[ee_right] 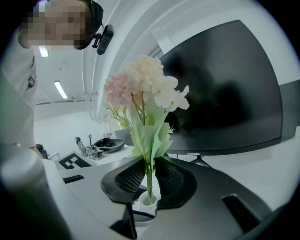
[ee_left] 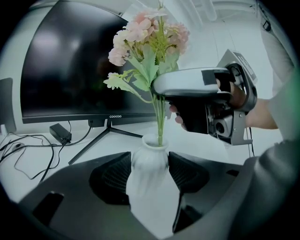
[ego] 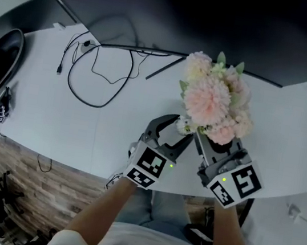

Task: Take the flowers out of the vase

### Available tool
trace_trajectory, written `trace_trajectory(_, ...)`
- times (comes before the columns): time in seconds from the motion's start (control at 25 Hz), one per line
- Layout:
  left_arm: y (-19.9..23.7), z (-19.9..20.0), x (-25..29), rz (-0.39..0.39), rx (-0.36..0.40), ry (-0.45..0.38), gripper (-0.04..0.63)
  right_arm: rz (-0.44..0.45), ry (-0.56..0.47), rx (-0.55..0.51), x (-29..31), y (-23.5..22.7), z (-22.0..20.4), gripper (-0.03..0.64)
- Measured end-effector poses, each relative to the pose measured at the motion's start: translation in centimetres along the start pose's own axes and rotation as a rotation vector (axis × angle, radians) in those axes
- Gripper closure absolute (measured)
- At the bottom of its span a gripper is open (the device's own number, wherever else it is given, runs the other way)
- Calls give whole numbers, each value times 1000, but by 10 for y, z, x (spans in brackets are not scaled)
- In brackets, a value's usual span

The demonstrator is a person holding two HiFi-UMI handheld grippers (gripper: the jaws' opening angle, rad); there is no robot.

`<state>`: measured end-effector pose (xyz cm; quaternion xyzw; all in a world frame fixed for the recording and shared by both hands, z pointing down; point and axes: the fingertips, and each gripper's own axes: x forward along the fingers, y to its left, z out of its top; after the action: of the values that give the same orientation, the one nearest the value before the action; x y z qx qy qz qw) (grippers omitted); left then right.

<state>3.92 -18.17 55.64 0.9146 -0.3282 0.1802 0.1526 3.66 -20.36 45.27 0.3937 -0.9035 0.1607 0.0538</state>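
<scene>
head view: the flowers (ego: pixel 214 103) are seen in the vase (ego: pixel 183 125) near the tabletop's (ego: pixel 83 125) front edge. left gripper view: the vase is clamped by the left tongs (ee_left: pixel 150 169). right gripper view: the stems (ee_right: pixel 149 174) are pinched narrowly by the right tongs (ee_right: pixel 149 183); the extraction step is judged in hand, and a straight upward pull is called for next.

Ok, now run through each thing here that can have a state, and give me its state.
Small white ceramic vase: upright, flowers in its neck.
Pink and cream artificial flower bunch: stems in the vase, not yet out.
Left claw: shut on the vase.
Right claw: shut on the flower stems.
Black curved monitor: screen dark.
</scene>
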Motion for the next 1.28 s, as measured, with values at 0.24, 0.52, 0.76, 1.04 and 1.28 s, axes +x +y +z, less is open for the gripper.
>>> trace_trajectory(0.24, -1, 1, 1, 2, 3, 1, 342, 0, -19, -13, -6, 2, 19, 532)
trace_trajectory(0.52, 3, -7, 0, -8, 18, 0, 342, 2, -41, -3, -10, 8, 34, 534)
trace_trajectory(0.76, 0, -4, 1, -6, 39, 7, 341, 2, -73, -6, -23, 7, 60, 534)
trace_trajectory(1.04, 1, -6, 1, -13, 31, 8, 341, -22, -93, -9, -37, 3, 72, 534)
trace_trajectory(1.28, 3, -5, 2, -11, 33, 12, 341, -47, -80, 1, -55, -3, 68, 535)
